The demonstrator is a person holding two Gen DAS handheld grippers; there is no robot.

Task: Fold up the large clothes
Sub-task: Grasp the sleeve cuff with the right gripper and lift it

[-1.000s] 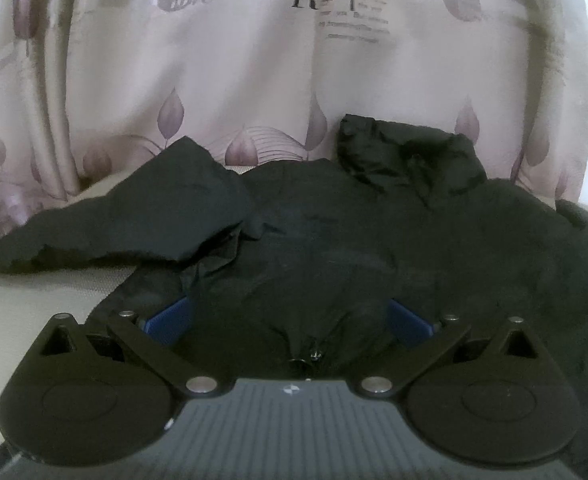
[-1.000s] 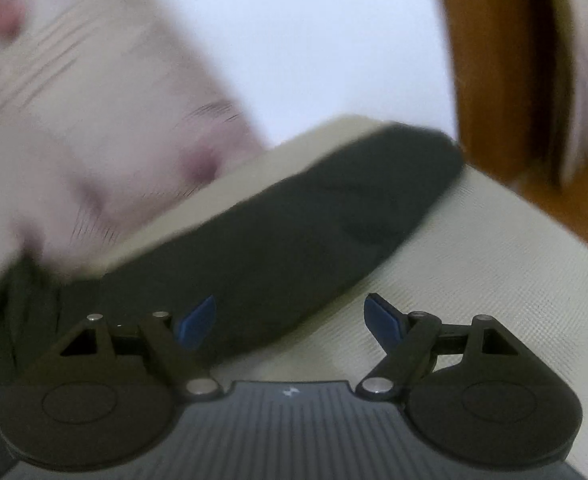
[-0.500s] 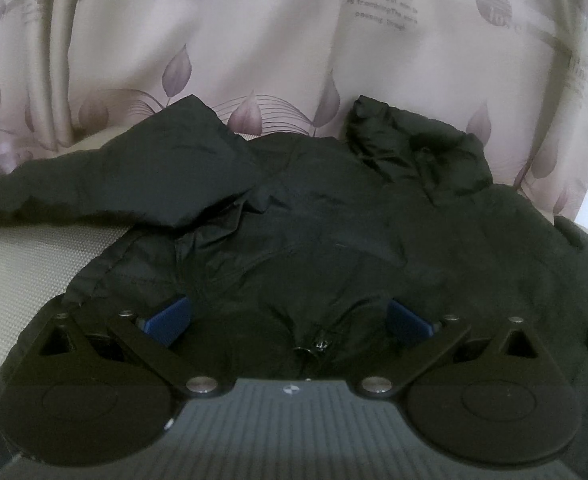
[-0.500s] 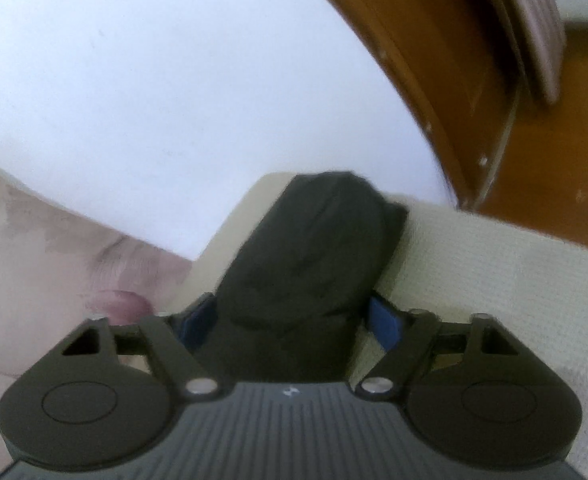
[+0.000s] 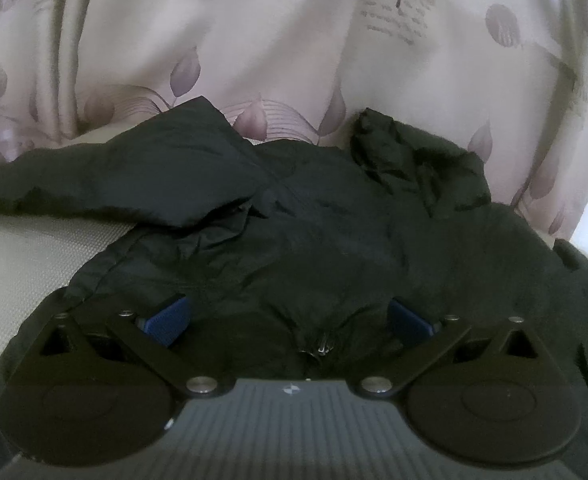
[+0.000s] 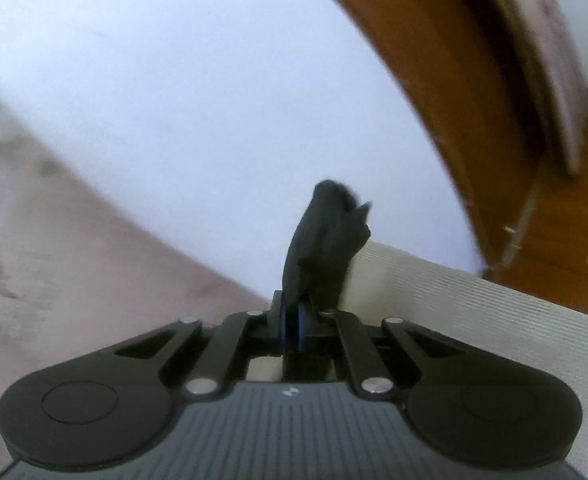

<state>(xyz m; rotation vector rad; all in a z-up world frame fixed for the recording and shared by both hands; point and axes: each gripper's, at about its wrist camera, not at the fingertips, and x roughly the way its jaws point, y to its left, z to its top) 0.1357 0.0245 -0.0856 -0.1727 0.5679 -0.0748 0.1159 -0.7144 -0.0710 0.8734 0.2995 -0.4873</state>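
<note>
A black jacket (image 5: 294,240) is lying spread on a beige mat (image 5: 21,256), one sleeve (image 5: 105,176) stretching left, its hood (image 5: 418,164) bunching against a floral curtain (image 5: 253,40). The left gripper (image 5: 289,316) is hovering over the hem by the zipper (image 5: 322,346), jaws wide apart. The right gripper (image 6: 291,320) is pinching the other sleeve's cuff (image 6: 326,236), jaws clamped together on it, above the mat's edge.

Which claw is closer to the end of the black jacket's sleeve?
Right. The right claw is shut on the sleeve end, pinching it between the blue pads. The left claw is open over the jacket hem by the zipper, away from that sleeve.
</note>
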